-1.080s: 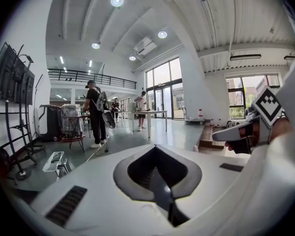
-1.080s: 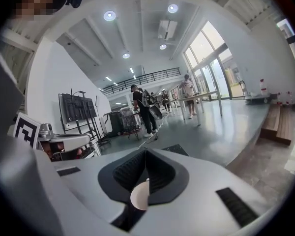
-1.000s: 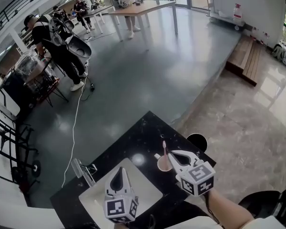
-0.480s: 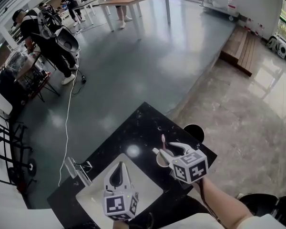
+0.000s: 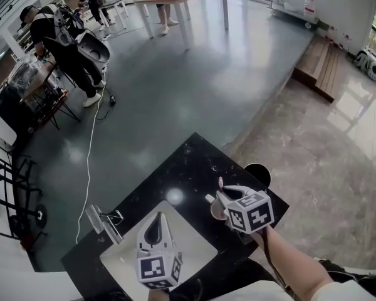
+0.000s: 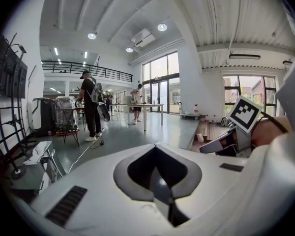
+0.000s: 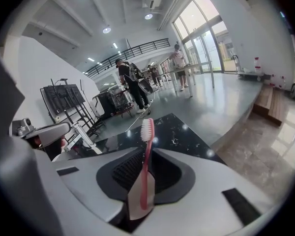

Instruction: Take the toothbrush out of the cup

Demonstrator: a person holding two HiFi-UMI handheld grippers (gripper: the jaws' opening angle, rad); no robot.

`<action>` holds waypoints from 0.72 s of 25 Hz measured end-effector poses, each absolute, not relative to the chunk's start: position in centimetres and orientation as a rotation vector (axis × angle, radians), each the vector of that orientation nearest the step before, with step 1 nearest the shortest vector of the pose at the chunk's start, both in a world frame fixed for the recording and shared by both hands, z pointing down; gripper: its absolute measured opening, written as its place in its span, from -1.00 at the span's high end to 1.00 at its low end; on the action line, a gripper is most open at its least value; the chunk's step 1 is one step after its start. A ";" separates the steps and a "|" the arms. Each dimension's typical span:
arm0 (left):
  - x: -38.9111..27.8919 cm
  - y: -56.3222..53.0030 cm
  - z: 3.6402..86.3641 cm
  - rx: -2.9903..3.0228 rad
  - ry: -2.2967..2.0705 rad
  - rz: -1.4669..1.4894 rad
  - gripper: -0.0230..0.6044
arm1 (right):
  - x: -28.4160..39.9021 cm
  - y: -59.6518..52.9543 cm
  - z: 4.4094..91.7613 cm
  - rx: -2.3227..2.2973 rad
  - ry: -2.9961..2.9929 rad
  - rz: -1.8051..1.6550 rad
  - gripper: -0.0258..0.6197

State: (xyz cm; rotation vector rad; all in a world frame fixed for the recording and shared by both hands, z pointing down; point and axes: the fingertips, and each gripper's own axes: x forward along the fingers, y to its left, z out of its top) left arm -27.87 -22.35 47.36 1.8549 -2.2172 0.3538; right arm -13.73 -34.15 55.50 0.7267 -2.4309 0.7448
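A pink toothbrush stands upright between the jaws of my right gripper, bristles up. The jaws are closing, and the pads press on its handle. In the head view the right gripper hovers over a small pinkish cup on the black counter, and the toothbrush head pokes up above the jaws. The jaws hide its lower end. My left gripper hangs over the white sink with its jaws together and nothing in them. In the left gripper view, the left gripper looks shut too.
The black counter holds a white sink with a chrome tap at its left. A round black object sits by the counter's right corner. People and tables stand far off on the grey floor.
My right gripper has come down closer over the cup, with the toothbrush still between its jaws. The left gripper has stayed above the sink.
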 end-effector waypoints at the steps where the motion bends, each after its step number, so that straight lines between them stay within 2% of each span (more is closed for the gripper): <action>1: -28.0 -22.3 47.4 1.851 -2.220 0.356 0.89 | -13.8 -34.1 55.6 0.724 -2.427 0.742 0.84; 10: -28.2 -22.2 47.5 1.840 -2.222 0.353 0.89 | -14.1 -33.2 53.5 0.689 -2.480 0.667 0.91; 18: -27.3 -22.8 45.2 1.887 -2.242 0.322 0.89 | -13.3 -30.7 42.5 0.675 -2.827 0.363 0.90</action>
